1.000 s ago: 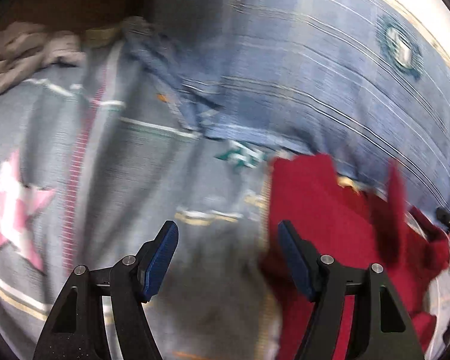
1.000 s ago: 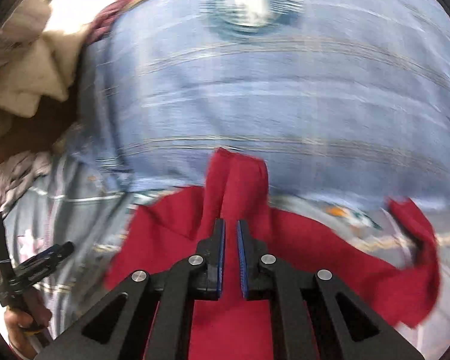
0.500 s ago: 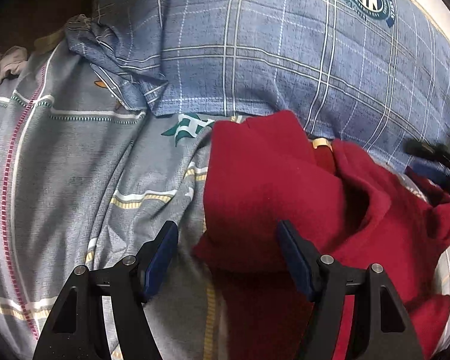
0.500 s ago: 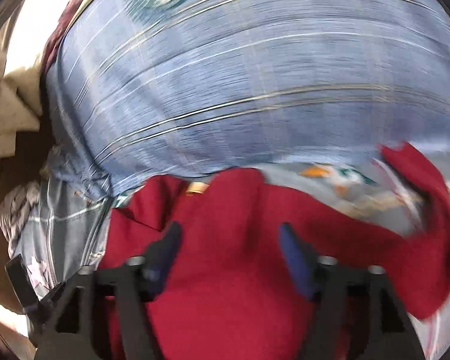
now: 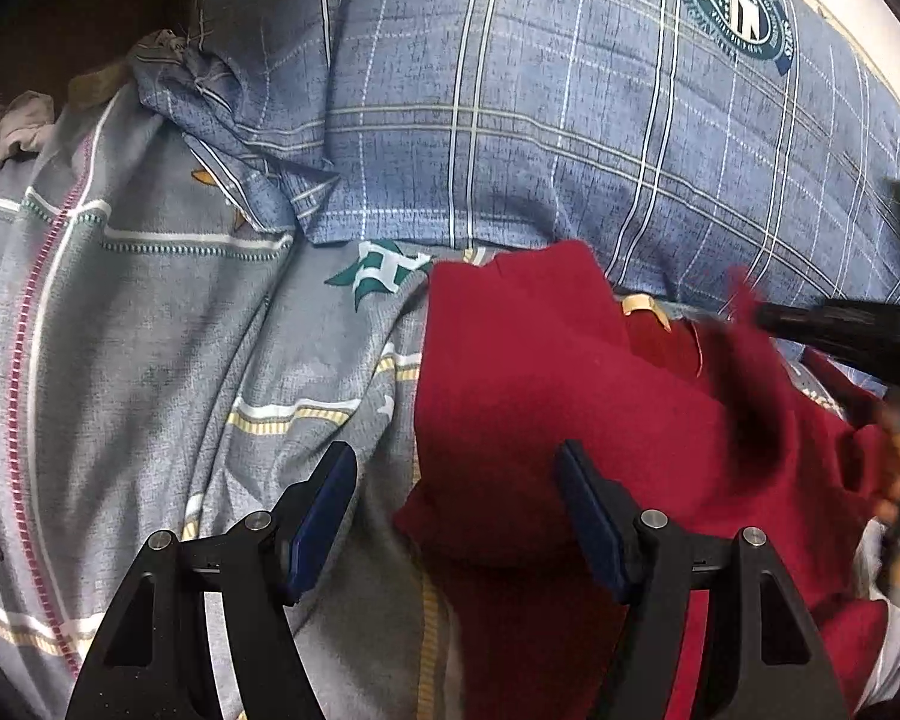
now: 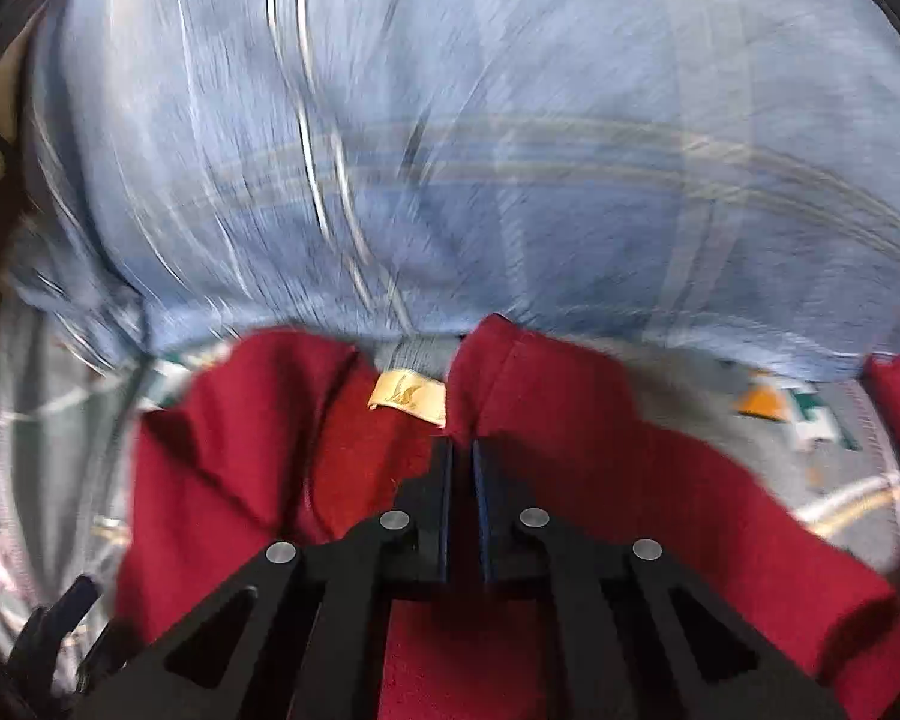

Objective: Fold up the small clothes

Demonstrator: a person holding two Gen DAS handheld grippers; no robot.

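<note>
Grey bedsheet point(image 5: 150, 360), left claw point(image 5: 456, 510) spread wide (empty), right claw point(image 6: 462, 480) pinching red garment point(image 6: 600, 480).

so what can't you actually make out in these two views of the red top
- Right wrist view: motion blur smears the blue plaid pillow; its pattern is unreadable.
- Right wrist view: the beige neck label is too small to read.
- Right wrist view: the right hand-held gripper is shut, but how much of the red garment it pinches is hidden.
- Left wrist view: the open left hand-held gripper covers the garment's lower part; its right sleeve is blurred.
</note>
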